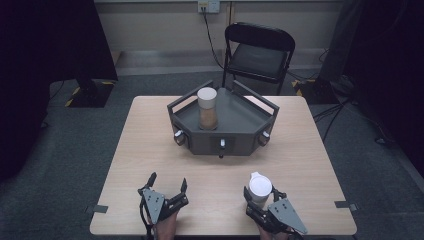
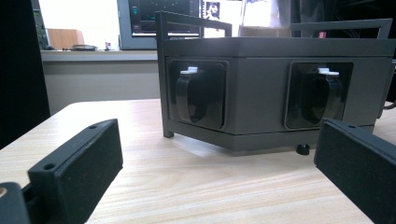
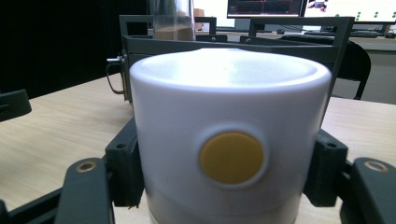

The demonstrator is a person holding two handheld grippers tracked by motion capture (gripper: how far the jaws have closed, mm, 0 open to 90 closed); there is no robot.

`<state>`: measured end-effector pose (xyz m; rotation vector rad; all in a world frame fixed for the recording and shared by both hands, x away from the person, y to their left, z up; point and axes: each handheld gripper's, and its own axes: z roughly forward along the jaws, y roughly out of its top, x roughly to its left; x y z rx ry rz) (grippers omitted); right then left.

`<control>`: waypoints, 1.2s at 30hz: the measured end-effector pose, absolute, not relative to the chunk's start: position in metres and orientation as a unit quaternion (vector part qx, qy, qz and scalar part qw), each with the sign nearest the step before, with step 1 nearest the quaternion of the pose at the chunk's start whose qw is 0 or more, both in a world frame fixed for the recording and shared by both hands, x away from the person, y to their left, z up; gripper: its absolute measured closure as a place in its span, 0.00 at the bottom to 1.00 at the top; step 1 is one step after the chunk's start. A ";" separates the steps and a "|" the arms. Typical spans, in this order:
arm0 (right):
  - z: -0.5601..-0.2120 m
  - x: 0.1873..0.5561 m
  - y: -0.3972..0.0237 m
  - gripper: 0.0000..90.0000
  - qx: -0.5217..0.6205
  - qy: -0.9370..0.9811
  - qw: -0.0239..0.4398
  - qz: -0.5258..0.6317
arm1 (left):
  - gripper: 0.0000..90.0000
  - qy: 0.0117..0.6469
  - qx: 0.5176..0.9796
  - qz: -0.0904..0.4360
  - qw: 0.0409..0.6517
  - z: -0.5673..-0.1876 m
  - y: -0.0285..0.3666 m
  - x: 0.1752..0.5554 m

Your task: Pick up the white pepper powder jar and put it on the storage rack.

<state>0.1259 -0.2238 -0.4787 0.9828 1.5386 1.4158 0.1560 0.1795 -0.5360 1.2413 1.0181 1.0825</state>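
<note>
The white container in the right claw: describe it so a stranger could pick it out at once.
On the wooden table, look at the near right edge, in front of the grey tray. The white container stands there, clamped in the right claw. Unlike the tray's clear jar, it is opaque white with a yellow button.

- I see the stand [image 1: 235, 131] on the table [image 1: 150, 150], toward its far edge, about midway across.
- A jar [image 1: 207, 108] stands upright on the stand, in its left part.
- A chair [image 1: 257, 52] stands on the floor behind the table.
- My left gripper [image 1: 167, 184] sits near the table's near edge, left of centre, well before the stand.
- My right gripper [image 1: 260, 197] sits near the near edge, right of centre, with the cup [image 1: 260, 189] upright between its jaws.
- The two grippers lie apart, side by side.
</note>
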 end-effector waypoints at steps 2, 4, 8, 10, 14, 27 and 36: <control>-0.475 0.127 -0.226 0.33 0.389 0.610 0.401 0.562 | 0.01 0.433 0.528 0.461 0.567 -0.536 0.180 0.156; -0.472 0.129 -0.226 0.33 0.389 0.611 0.402 0.561 | 0.01 0.432 0.528 0.460 0.568 -0.536 0.180 0.156; -0.467 0.133 -0.227 0.33 0.389 0.611 0.399 0.562 | 0.01 0.432 0.529 0.460 0.568 -0.536 0.180 0.156; -0.464 0.135 -0.227 0.33 0.388 0.611 0.398 0.563 | 0.01 0.432 0.529 0.460 0.568 -0.536 0.180 0.156; -0.460 0.140 -0.225 0.33 0.390 0.613 0.396 0.562 | 0.01 0.432 0.529 0.460 0.568 -0.536 0.180 0.156; -0.438 0.157 -0.218 0.33 0.386 0.615 0.393 0.564 | 0.01 0.431 0.529 0.459 0.568 -0.536 0.180 0.156; -0.424 0.167 -0.218 0.33 0.381 0.610 0.393 0.573 | 0.01 0.431 0.529 0.459 0.569 -0.536 0.181 0.156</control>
